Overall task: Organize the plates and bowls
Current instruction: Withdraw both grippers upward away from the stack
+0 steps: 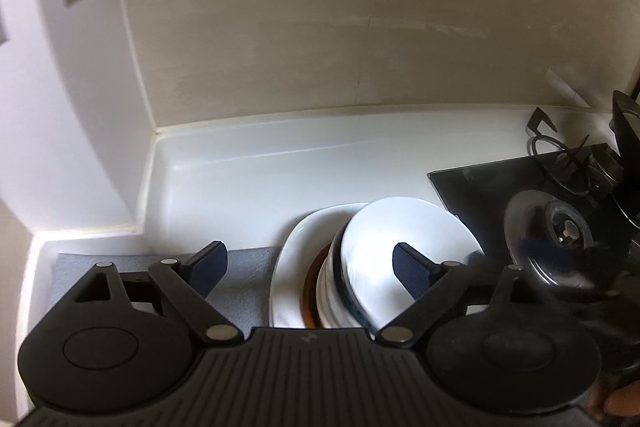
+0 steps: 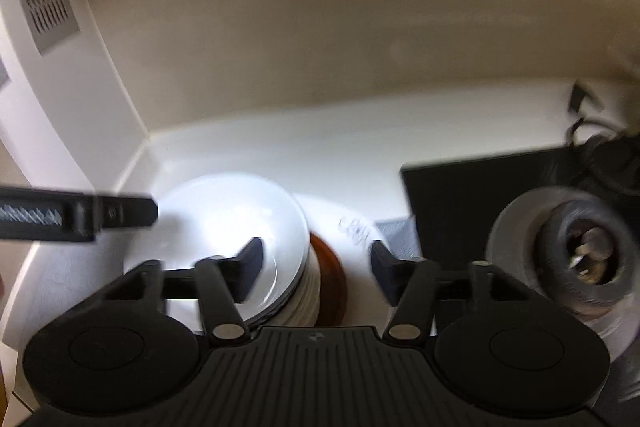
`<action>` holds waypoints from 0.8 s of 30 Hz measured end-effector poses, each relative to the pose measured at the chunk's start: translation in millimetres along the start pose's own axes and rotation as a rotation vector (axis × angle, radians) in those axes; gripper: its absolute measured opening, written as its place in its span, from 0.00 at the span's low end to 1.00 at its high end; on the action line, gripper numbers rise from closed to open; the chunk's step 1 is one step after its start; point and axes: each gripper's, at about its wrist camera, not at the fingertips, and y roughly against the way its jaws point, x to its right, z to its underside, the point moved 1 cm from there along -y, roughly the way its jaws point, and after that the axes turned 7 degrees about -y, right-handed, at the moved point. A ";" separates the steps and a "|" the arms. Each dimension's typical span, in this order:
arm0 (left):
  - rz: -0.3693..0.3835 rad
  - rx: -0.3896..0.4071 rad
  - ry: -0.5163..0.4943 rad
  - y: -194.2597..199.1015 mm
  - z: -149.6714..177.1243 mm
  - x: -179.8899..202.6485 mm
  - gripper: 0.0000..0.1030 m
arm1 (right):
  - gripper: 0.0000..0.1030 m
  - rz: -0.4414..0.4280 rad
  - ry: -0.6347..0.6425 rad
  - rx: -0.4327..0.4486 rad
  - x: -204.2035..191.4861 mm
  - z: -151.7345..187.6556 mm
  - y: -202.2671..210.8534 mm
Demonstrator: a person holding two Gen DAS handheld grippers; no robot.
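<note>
1. We see a stack of white bowls (image 1: 384, 259) sitting on a brown dish (image 1: 310, 287) over a white plate (image 1: 288, 267), on the white counter (image 1: 240, 179) near the corner.
2. Our left gripper (image 1: 310, 267) stands wide apart, empty, just above the stack.
3. Our right gripper (image 2: 316, 267) is apart too, clamping nothing; this view is blurred, so contact is unclear.
4. A grey mat (image 1: 240, 279) lies left of the stack, a black gas hob (image 1: 500, 195) right.

left tongs (image 1: 310, 269) — black, ribbed base | blue pads | silver rivets — right tongs (image 2: 316, 269) alike
</note>
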 end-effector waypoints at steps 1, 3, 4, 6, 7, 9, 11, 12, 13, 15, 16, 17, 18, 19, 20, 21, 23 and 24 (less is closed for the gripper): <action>-0.006 0.022 0.001 8.1 5.0 0.5 1.00 | 0.77 0.003 0.007 0.033 -0.7 2.1 12.8; -0.011 0.095 -0.008 27.8 18.6 3.7 1.00 | 0.83 0.014 0.020 0.085 -2.2 8.3 35.7; -0.003 0.115 -0.021 36.4 25.6 5.4 1.00 | 0.86 0.019 0.028 0.101 -3.6 12.5 45.6; 0.007 0.124 -0.037 49.9 39.0 8.5 1.00 | 0.87 0.027 0.041 0.120 -7.0 23.8 62.3; 0.006 0.122 -0.030 56.2 44.9 9.4 1.00 | 0.88 0.034 0.044 0.120 -8.5 29.5 68.8; 0.001 0.106 -0.007 65.4 58.4 9.4 1.00 | 0.89 0.038 0.050 0.119 -11.7 43.0 81.4; -0.015 0.084 0.017 75.6 71.9 8.6 1.00 | 0.91 0.050 0.053 0.124 -14.4 56.7 94.6; -0.025 0.076 0.029 80.5 79.2 8.6 1.00 | 0.92 0.054 0.057 0.126 -16.1 64.3 101.0; -0.033 0.069 0.036 86.4 87.0 9.2 1.00 | 0.93 0.056 0.062 0.126 -16.9 71.0 107.7; -0.055 0.054 0.033 96.2 101.5 12.9 1.00 | 0.94 0.058 0.067 0.122 -21.1 85.6 119.4; -0.064 0.049 0.031 100.6 107.7 15.1 1.00 | 0.94 0.056 0.066 0.121 -22.4 92.1 125.0; -0.066 0.044 0.029 105.5 114.1 16.6 1.00 | 0.96 0.051 0.065 0.119 -24.5 98.9 130.9; -0.066 0.038 0.026 109.0 119.0 18.3 1.00 | 0.99 0.044 0.070 0.116 -26.3 105.1 136.2; -0.065 0.030 0.026 111.4 123.9 19.7 1.00 | 1.00 0.038 0.077 0.115 -27.8 110.9 141.9; -0.063 0.026 0.028 114.6 128.0 21.2 1.00 | 1.00 0.037 0.084 0.118 -28.9 115.7 147.1; -0.062 0.026 0.031 117.9 132.5 22.1 1.00 | 1.00 0.037 0.089 0.118 -30.5 119.5 151.0; -0.065 0.024 0.036 123.6 141.4 24.9 1.00 | 1.00 0.033 0.093 0.114 -31.8 124.2 157.3; -0.068 0.024 0.043 126.1 145.5 25.4 1.00 | 1.00 0.032 0.094 0.113 -32.0 126.2 160.2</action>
